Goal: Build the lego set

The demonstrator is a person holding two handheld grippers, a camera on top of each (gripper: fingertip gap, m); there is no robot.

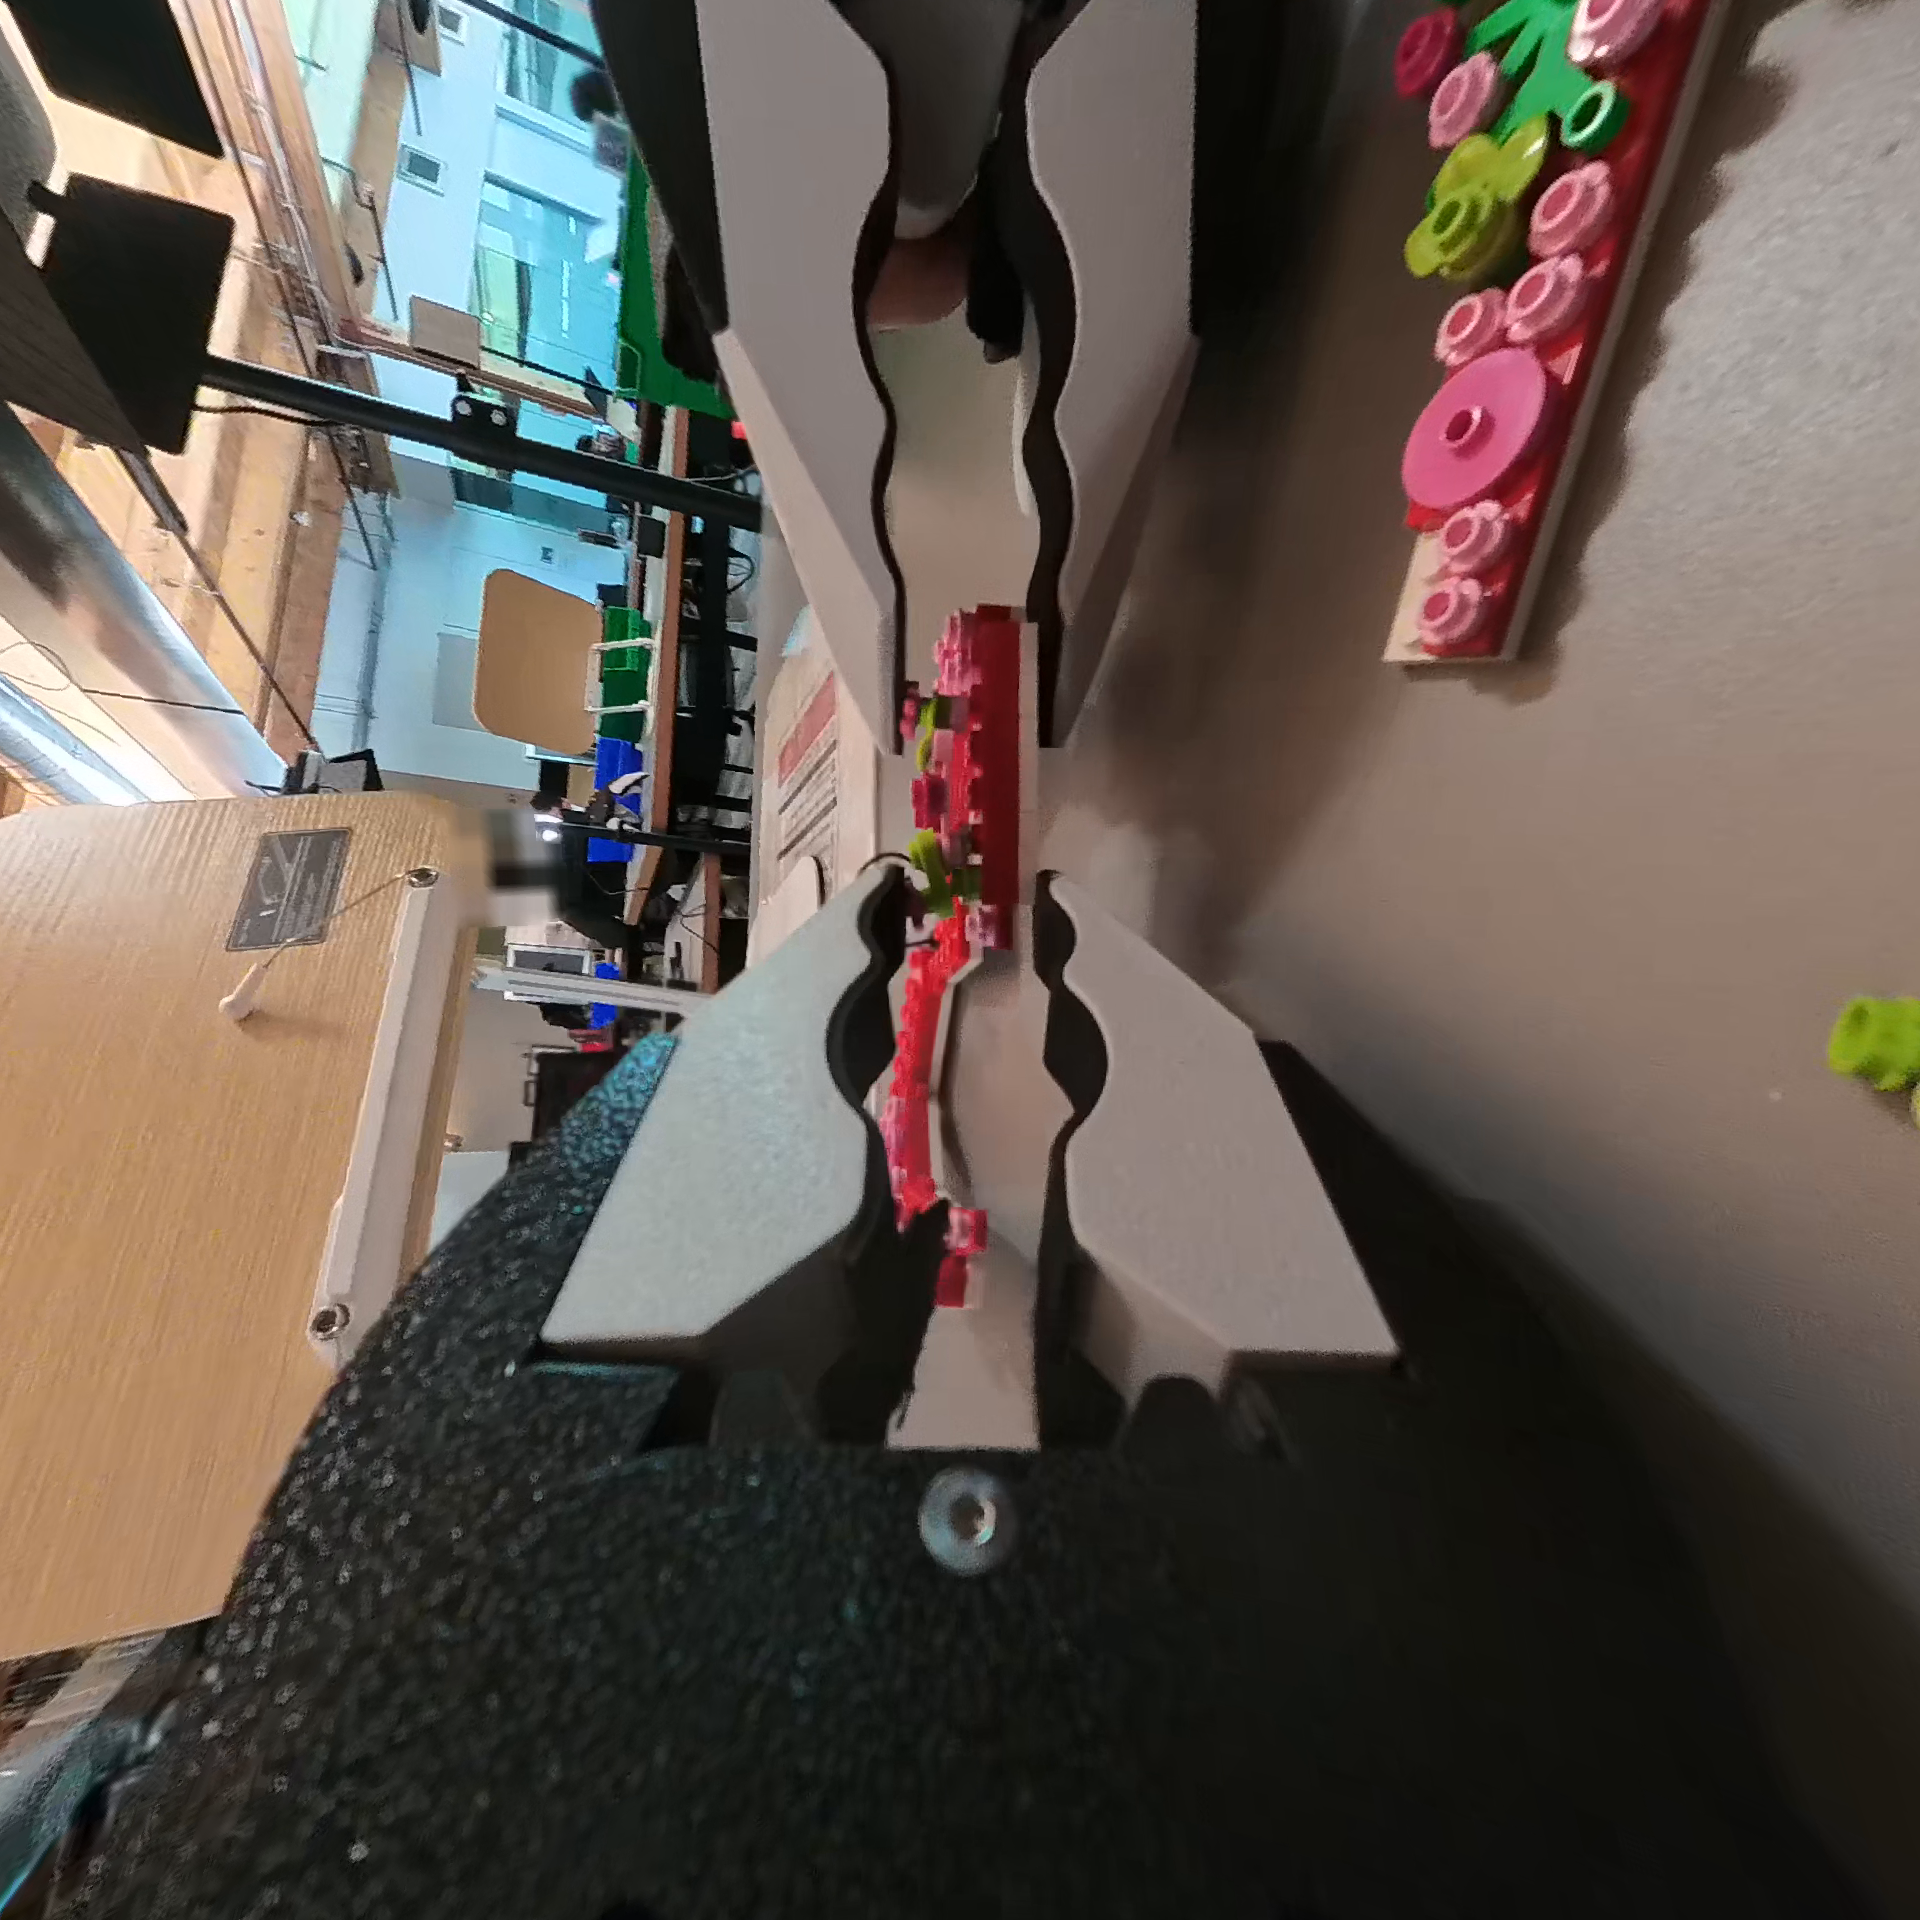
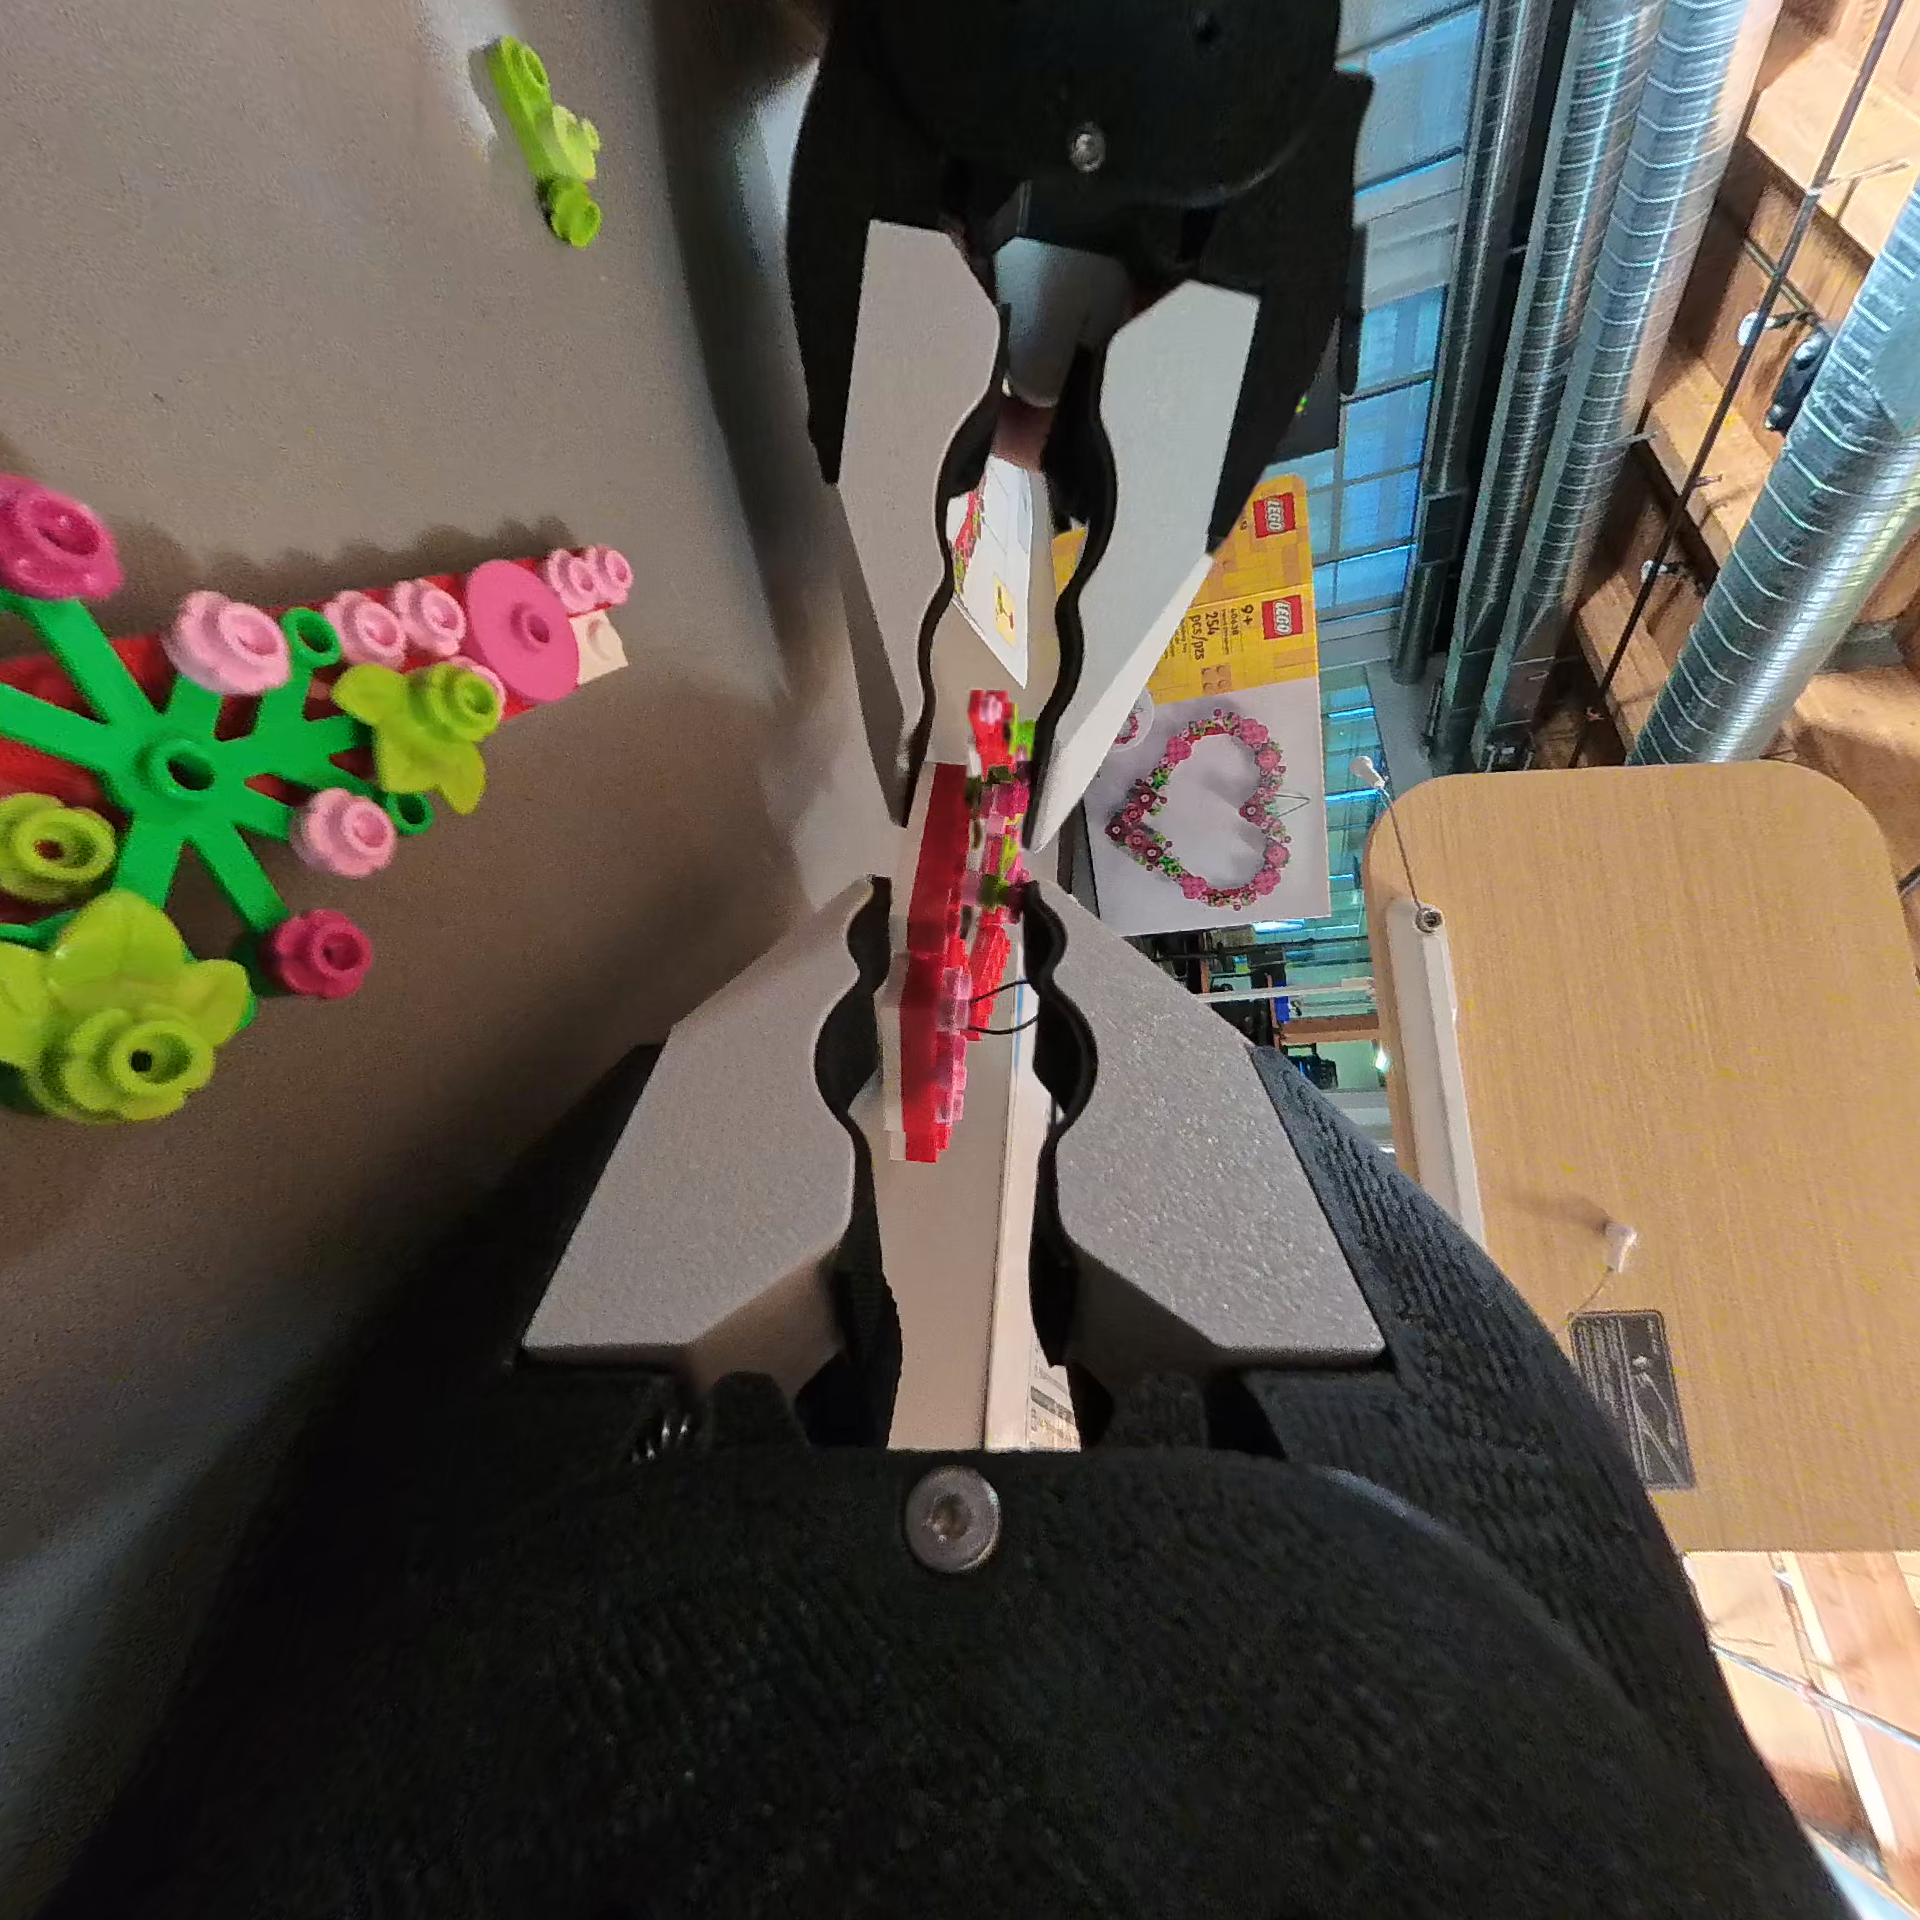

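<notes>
Grey worktop (image 2: 312, 312) fills the left of the right wrist view, carrying a finished flower strip (image 2: 312, 727) and a loose lime leaf piece (image 2: 551, 145) well apart; centre, the red lego section (image 2: 940, 966) is pinched at one end by the right gripper (image 2: 961, 904) and at the other by the left gripper (image 2: 966, 790), seemingly to press halves together; rightward stand the set's box (image 2: 1226, 748) and a wooden board (image 2: 1662, 1091).
</notes>
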